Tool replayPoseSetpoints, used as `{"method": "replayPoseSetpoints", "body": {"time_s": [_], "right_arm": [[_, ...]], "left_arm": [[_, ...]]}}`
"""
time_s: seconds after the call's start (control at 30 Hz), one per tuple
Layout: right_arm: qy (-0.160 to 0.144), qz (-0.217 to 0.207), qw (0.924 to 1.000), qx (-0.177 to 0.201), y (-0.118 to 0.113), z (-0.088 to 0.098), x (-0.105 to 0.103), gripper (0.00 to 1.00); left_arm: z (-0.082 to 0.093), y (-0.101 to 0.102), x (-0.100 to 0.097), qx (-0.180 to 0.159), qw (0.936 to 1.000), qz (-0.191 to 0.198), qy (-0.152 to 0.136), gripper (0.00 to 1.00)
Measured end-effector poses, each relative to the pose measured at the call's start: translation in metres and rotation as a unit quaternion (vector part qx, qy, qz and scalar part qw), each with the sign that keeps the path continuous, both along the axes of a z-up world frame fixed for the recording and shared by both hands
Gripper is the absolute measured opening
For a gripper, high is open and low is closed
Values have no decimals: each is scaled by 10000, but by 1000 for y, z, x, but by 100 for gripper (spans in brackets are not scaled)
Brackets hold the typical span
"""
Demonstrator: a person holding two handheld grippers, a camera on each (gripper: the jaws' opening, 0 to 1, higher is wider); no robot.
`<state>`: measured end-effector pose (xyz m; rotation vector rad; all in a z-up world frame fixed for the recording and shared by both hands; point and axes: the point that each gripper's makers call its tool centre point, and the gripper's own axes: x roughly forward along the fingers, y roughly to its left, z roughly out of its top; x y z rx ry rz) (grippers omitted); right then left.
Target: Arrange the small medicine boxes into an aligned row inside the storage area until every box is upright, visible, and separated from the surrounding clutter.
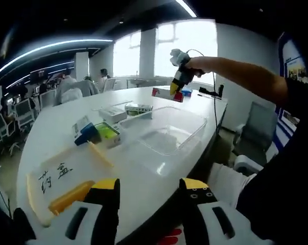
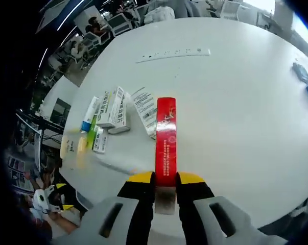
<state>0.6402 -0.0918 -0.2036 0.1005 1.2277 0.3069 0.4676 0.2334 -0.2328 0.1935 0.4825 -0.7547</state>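
In the right gripper view my right gripper is shut on one end of a long red medicine box, held above the white table. Below it lie several white-and-green boxes and a blue-capped tube. In the left gripper view the same right gripper hangs high over the table's far side, red box in its jaws. My left gripper is open and holds nothing, near the table's front edge. A clear plastic bin stands ahead of it, with boxes to its left.
A blue item and a green box lie left of the bin. A paper label with handwriting and a yellow piece sit at the front left. Office chairs and people are behind the table. A grey chair stands at the right.
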Motion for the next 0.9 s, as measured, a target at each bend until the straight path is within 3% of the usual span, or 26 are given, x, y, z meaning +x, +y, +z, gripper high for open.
{"method": "replayPoseSetpoints", "body": {"time_s": [0.17, 0.3, 0.47, 0.6, 0.83, 0.9], "right_arm": [[-38, -70, 9999, 67, 4, 22, -12, 15], [105, -59, 9999, 97, 13, 18, -34, 15], [159, -13, 9998, 82, 24, 16, -52, 15], [159, -15, 9998, 73, 33, 17, -75, 15], [162, 35, 9998, 133, 43, 12, -80, 15], [210, 108, 9997, 92, 49, 4, -91, 15]], "left_arm": [[8, -8, 0, 126, 9998, -48, -118, 46], [21, -22, -6, -96, 9993, -301, -202, 46], [25, -26, -5, 130, 9991, -265, -307, 46], [30, -27, -8, 1, 9990, -322, -318, 46], [32, -29, -15, 50, 9988, -338, -341, 46], [32, -32, -20, 100, 9987, -349, -355, 46]]}}
